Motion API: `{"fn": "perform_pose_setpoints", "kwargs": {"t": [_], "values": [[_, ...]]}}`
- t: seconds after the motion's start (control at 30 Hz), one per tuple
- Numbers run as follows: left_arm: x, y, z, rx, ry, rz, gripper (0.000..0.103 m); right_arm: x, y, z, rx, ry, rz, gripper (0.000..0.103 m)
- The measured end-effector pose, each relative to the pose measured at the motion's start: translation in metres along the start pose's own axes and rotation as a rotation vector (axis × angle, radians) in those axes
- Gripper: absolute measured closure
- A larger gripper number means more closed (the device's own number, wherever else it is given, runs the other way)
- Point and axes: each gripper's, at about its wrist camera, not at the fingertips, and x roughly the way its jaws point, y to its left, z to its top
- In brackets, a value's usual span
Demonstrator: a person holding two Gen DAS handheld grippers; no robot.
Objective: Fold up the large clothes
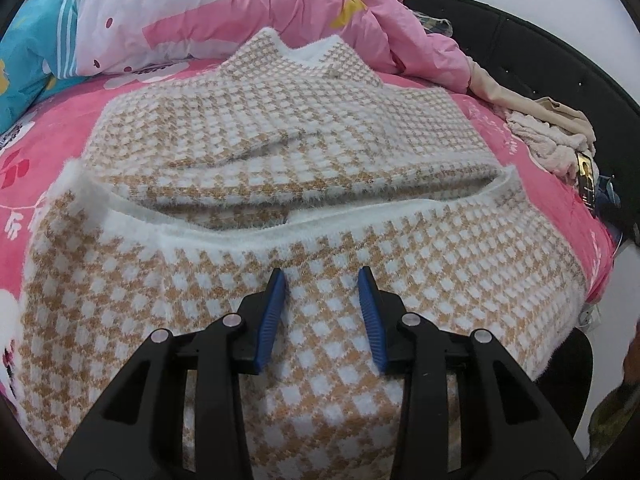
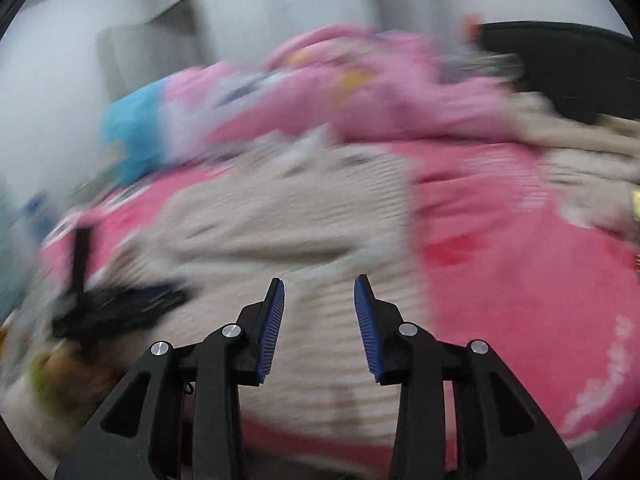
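A fluffy tan-and-white checked sweater [image 1: 280,128] lies flat on the pink bed sheet [image 1: 40,152], collar at the far end. Its near part with the white hem [image 1: 224,232] is folded up over the body. My left gripper [image 1: 322,276] hovers over this near fold, blue pads apart, nothing pinched between them. The right wrist view is smeared by motion. In it my right gripper [image 2: 319,282] stands open above the sweater [image 2: 280,216], holding nothing. A dark blurred shape at its left is the left gripper [image 2: 120,300].
A crumpled pink quilt [image 1: 200,12] is heaped beyond the sweater. Beige clothes [image 1: 552,136] and a phone [image 1: 585,178] lie at the right edge, by the black headboard [image 1: 540,52]. A blue pillow [image 1: 36,64] sits far left. The bed's near edge falls away just below the gripper.
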Motion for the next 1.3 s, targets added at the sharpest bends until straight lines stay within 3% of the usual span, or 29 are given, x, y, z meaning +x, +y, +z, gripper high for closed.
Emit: {"fn": "perform_pose_setpoints", "kwargs": {"t": [0.07, 0.17, 0.27, 0.33, 0.47, 0.53, 0.57, 0.63, 0.8, 0.9, 1.03, 1.1, 1.3], "values": [[0.0, 0.001, 0.0, 0.006, 0.006, -0.008, 0.066, 0.026, 0.018, -0.014, -0.059, 0.092, 0.01, 0.067], [0.001, 0.003, 0.001, 0.013, 0.019, -0.022, 0.066, 0.083, 0.014, -0.047, -0.123, 0.283, -0.114, 0.068], [0.002, 0.005, 0.002, 0.02, 0.031, -0.035, 0.066, 0.073, 0.02, -0.036, -0.133, 0.272, -0.133, 0.069], [0.001, 0.008, 0.004, 0.013, 0.045, -0.058, 0.067, 0.055, 0.034, -0.021, -0.164, 0.217, -0.145, 0.071], [0.003, 0.013, 0.007, 0.004, 0.069, -0.09, 0.067, 0.03, 0.072, -0.011, -0.216, 0.142, 0.033, 0.073], [0.003, 0.014, 0.009, 0.004, 0.085, -0.099, 0.067, 0.045, 0.083, -0.018, -0.228, 0.188, 0.077, 0.074], [0.004, 0.015, 0.01, 0.002, 0.091, -0.102, 0.067, 0.07, 0.085, -0.03, -0.232, 0.267, 0.049, 0.075], [0.007, 0.017, 0.011, -0.001, 0.111, -0.1, 0.071, 0.096, 0.078, -0.049, -0.226, 0.316, 0.034, 0.075], [0.007, 0.022, 0.015, -0.026, 0.126, -0.132, 0.071, 0.072, 0.084, -0.028, -0.222, 0.299, 0.025, 0.078], [0.008, 0.025, 0.016, -0.034, 0.132, -0.146, 0.071, 0.05, 0.1, -0.02, -0.225, 0.237, 0.111, 0.079], [0.009, 0.025, 0.017, -0.038, 0.137, -0.146, 0.072, 0.1, 0.102, -0.046, -0.231, 0.336, 0.092, 0.079], [0.009, 0.029, 0.016, -0.061, 0.135, -0.157, 0.074, 0.106, 0.097, -0.052, -0.214, 0.323, 0.109, 0.08], [-0.051, 0.04, 0.005, -0.089, 0.042, -0.21, 0.077, 0.091, 0.099, -0.054, -0.209, 0.323, 0.104, 0.08]]}}
